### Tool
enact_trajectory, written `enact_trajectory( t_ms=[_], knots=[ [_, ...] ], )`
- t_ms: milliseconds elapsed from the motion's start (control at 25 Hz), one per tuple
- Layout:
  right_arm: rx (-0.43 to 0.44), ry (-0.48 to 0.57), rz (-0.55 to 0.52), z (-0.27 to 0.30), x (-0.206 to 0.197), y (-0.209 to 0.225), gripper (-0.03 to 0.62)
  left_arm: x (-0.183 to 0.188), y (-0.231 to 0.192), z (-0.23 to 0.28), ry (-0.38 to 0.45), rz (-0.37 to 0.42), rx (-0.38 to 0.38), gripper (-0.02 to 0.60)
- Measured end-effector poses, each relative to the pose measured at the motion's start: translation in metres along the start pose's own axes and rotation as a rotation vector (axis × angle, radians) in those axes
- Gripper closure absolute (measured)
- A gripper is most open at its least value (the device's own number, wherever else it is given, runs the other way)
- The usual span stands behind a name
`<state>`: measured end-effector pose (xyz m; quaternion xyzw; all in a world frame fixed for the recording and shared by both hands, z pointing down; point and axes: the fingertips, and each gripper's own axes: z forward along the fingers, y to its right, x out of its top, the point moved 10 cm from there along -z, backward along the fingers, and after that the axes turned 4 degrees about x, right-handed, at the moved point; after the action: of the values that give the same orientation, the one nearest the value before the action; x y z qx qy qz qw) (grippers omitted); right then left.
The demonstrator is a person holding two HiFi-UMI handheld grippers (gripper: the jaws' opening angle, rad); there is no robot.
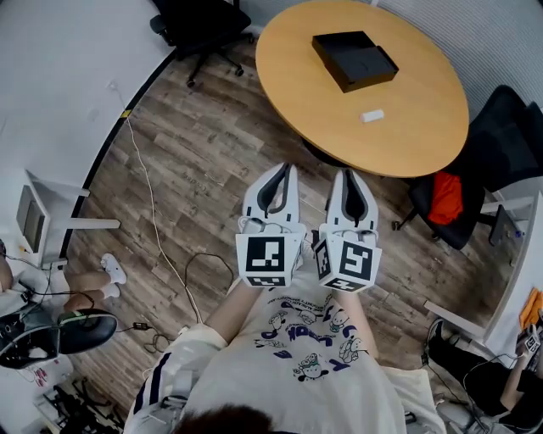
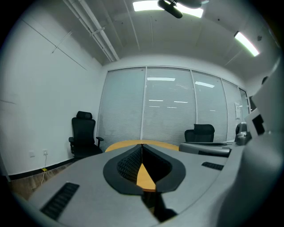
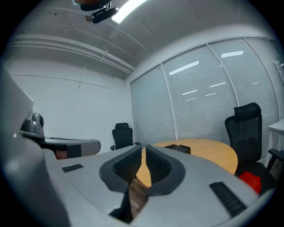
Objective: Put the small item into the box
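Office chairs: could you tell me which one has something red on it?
The chair right of the table holds a red bundle; the far-left chair doesn't.

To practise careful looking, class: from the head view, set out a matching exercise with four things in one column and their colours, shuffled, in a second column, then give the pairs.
Things:
1 box
2 small item
3 round table
4 soft bundle

Colours:
A orange-red
B light wood
C black
D white

Pairs: 1-C, 2-D, 3-B, 4-A
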<state>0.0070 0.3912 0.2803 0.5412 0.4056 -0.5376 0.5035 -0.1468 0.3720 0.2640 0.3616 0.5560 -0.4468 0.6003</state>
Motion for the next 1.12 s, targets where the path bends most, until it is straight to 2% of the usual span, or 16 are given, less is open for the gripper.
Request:
enact_trajectory(
  t_ms=[480, 1120],
  knots=[
    [-0.054, -0.01, 0.002, 0.083, 0.009, 0.041, 0.548, 0.007, -0.007, 0.103, -0.02, 0.001, -0.068, 0.563],
    [-0.175, -0.064, 0.047, 0.197, 0.013, 0.098, 0.548, 0.021, -0.026, 0.245, -0.072, 0.01, -0.152, 0.563]
  ],
)
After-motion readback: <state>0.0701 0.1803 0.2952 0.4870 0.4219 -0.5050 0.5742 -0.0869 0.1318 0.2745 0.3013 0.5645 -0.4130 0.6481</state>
